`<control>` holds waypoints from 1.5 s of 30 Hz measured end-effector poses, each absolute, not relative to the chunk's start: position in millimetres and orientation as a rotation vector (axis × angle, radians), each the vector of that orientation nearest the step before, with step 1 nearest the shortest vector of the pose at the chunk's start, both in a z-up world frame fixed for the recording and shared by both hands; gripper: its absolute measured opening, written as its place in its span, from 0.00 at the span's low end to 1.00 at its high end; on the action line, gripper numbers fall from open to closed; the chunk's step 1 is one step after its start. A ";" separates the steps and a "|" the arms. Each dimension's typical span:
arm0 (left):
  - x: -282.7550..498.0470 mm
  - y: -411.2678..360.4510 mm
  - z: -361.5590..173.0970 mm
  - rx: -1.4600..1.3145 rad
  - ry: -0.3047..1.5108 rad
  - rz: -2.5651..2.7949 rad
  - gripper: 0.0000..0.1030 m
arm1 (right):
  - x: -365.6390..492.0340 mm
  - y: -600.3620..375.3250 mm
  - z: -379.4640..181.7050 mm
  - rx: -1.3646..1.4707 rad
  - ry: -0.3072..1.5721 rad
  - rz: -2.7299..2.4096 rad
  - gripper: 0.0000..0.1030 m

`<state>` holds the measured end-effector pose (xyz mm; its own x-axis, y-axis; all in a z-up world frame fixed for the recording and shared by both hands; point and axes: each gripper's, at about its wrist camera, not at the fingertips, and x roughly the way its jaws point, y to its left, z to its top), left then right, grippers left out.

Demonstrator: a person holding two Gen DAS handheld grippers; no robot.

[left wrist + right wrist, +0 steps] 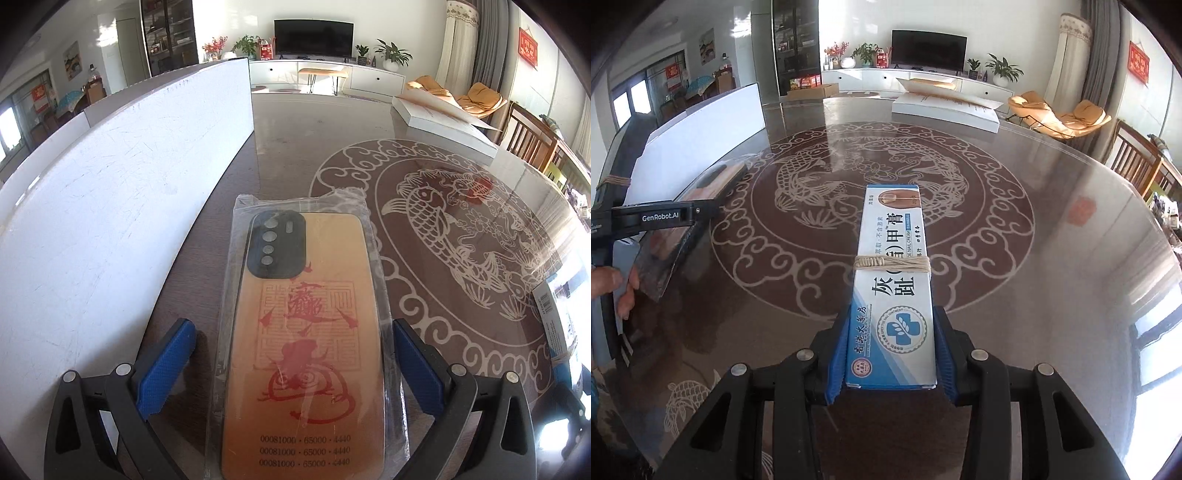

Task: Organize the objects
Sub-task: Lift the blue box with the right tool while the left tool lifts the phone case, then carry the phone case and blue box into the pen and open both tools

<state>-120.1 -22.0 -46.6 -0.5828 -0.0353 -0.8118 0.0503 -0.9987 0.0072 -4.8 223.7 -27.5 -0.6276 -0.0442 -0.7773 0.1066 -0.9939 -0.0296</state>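
Observation:
An orange phone case (306, 332) with red print, sealed in a clear bag, lies flat on the table. My left gripper (291, 325) is open around its near end. The left blue pad (166, 365) stands clear of the bag and the right pad is at the bag's edge. My right gripper (892, 317) is shut on the near end of a long blue-and-white cream box (892, 236) tied with twine. The box points forward above the table. In the right wrist view, a hand (613, 284) holds the left gripper's black body (665, 217) at the left edge.
The round glass table (997, 192) bears a fish pattern. A tall white box (110, 184) stands along the left, close to the phone case. A flat white box (945, 107) lies at the far edge. Wooden chairs (1137, 162) stand at the right.

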 end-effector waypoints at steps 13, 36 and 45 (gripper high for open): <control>-120.0 -21.8 -46.7 1.411 0.025 -2.753 1.00 | -26.0 223.1 -32.0 1.384 0.057 -2.748 0.89; -99.0 -18.1 -40.1 1.507 -0.146 -2.935 0.75 | -72.7 231.9 -16.8 1.620 0.071 -2.516 0.43; -43.5 -28.0 -13.8 1.319 -0.025 -3.049 0.74 | -24.1 262.2 14.7 1.484 -0.251 -2.543 0.43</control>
